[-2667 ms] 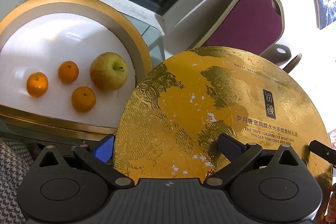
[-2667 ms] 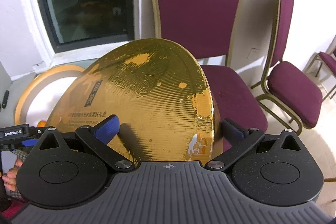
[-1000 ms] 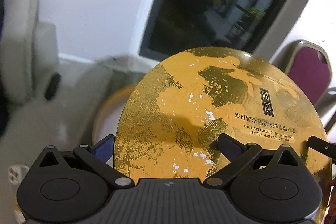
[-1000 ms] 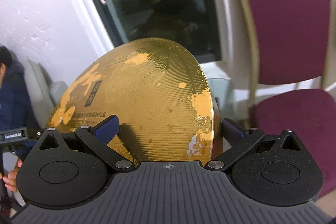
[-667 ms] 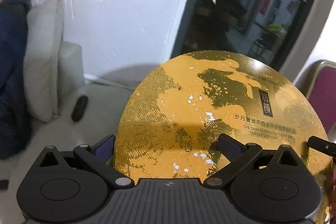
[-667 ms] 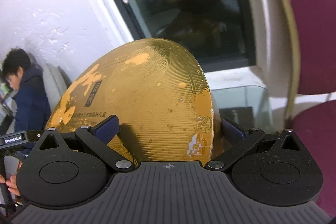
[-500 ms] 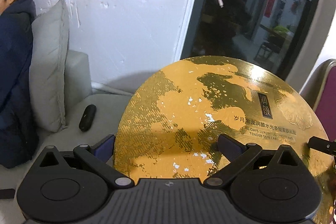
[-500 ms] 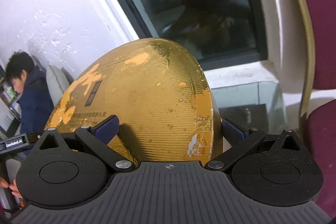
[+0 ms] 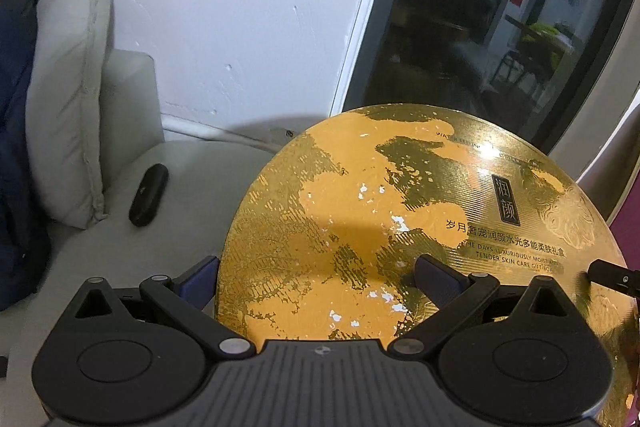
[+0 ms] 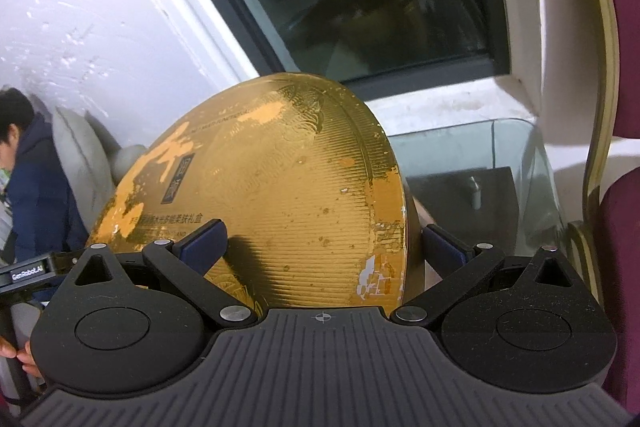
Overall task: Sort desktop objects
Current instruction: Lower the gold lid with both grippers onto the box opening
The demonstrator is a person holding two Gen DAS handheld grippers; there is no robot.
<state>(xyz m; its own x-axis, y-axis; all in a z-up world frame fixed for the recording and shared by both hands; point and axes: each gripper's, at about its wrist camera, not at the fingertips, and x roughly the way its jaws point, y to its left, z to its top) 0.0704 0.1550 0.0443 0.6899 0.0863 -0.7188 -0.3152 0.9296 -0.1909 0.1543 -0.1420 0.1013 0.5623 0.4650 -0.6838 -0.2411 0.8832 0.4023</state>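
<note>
A round gold box lid [image 9: 400, 227] with worn patches and printed lettering fills the middle of the left wrist view. My left gripper [image 9: 320, 271] is shut on its near left edge. The same gold lid [image 10: 280, 187] appears tilted in the right wrist view, and my right gripper [image 10: 324, 243] is shut on its opposite edge. Both grippers hold the lid up in the air between them. The tip of the right gripper shows at the lid's far right edge in the left wrist view. The box base and the fruit are out of sight.
A grey sofa seat [image 9: 120, 251] with a cushion [image 9: 68, 99] and a black remote [image 9: 148, 201] lies at left. A seated person [image 10: 36, 183] is beyond it. A dark window [image 9: 500, 27], a glass side table [image 10: 480, 163] and a maroon chair [image 10: 624, 67] stand ahead.
Both grippers have swung the gold lid to the left, away from the white box base with the fruit. The sofa, cushion and remote have come into view.
</note>
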